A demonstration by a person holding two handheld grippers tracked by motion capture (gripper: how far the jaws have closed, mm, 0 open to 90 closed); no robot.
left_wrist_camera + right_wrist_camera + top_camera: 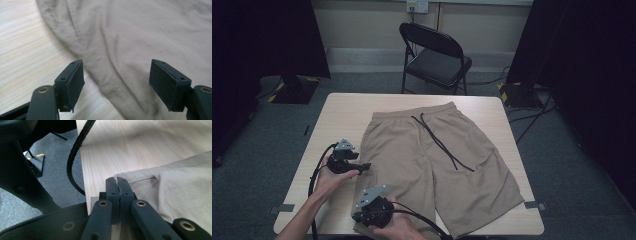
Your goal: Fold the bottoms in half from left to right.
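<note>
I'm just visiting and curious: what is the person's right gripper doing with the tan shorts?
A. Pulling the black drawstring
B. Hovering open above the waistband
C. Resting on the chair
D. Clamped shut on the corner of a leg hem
D: in the right gripper view the right gripper has its jaws pressed together on the corner of the shorts at the table edge.

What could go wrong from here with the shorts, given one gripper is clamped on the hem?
1. The right gripper pinches only the hem corner of the shorts; it may slip when pulled.
2. The left gripper stands open over the side seam, so lifting now would drag the shorts lopsided.
3. The drawstring lies loose and could snag.
</note>
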